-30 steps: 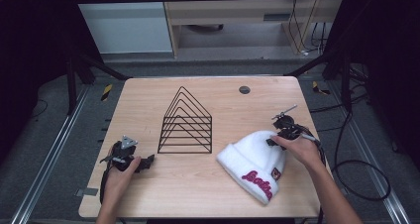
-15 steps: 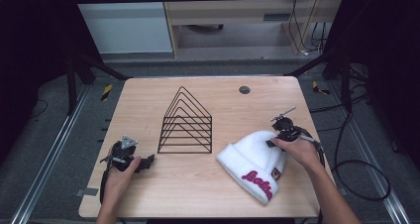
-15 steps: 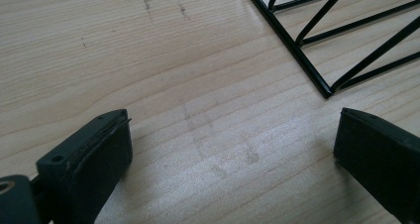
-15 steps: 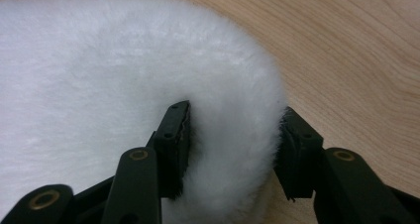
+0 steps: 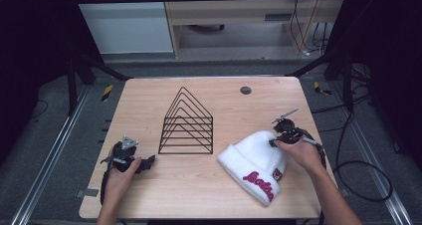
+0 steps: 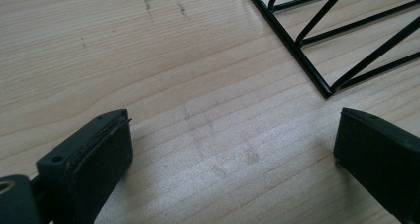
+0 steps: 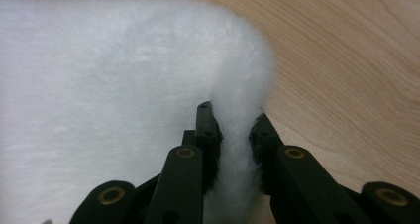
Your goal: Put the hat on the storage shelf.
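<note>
On the right side of the desk (image 5: 164,185), the white beanie (image 5: 254,158) is lying flat with its cuff toward the person, and the right gripper (image 5: 272,141) has just been closing its fingers (image 7: 207,135), now pinching a fold at the hat's top edge. Near the black wire rack (image 5: 186,123), the left gripper (image 5: 149,161) is resting on the desk with its 2 fingers (image 6: 94,154) spread wide, holding nothing.

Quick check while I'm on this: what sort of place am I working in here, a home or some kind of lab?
Most likely a lab or recording workspace, not a home: a bare wooden table on a dark metal frame, loose cables trailing over grey carpet, and plain cabinets behind.
</note>
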